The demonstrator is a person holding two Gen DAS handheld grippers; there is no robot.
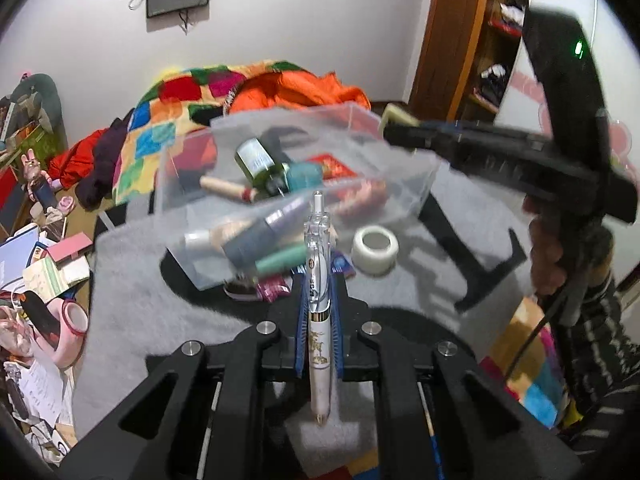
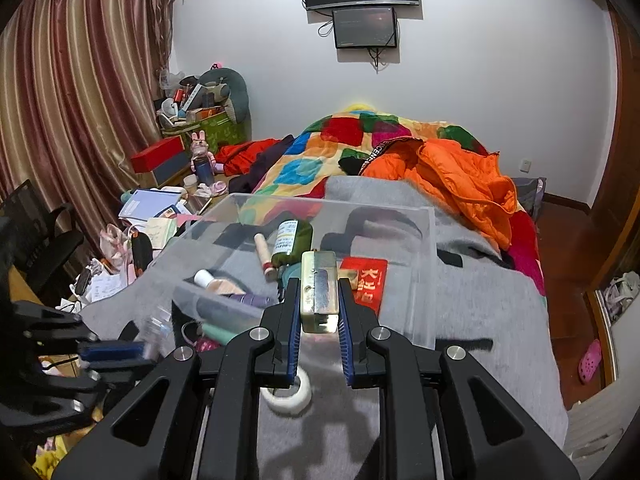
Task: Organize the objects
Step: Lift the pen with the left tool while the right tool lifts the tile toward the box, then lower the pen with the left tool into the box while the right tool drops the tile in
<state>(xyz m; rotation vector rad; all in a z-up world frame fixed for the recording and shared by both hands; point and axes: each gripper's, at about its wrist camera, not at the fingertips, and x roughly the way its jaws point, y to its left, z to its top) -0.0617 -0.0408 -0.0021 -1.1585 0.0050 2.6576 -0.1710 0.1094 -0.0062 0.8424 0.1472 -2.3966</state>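
In the left wrist view my left gripper [image 1: 319,282] is shut on a white pen [image 1: 319,344] with a clear top, held lengthwise between the blue pads. The pen's tip points at a clear plastic box [image 1: 180,188] on the grey blanket. In the right wrist view my right gripper [image 2: 318,284] is shut on a small yellowish metallic case [image 2: 318,292], hovering at the near side of the box [image 2: 428,264]. The box holds a green bottle [image 2: 290,240], a red envelope [image 2: 366,280] and several tubes. The left gripper [image 2: 138,350] shows blurred at the left.
A white tape roll [image 1: 375,250] lies on the grey blanket [image 1: 132,280] beside the box, under the right gripper [image 2: 288,394]. A colourful quilt and an orange jacket [image 2: 460,176] lie behind. Cluttered papers and a pink cup [image 1: 70,328] sit at the left.
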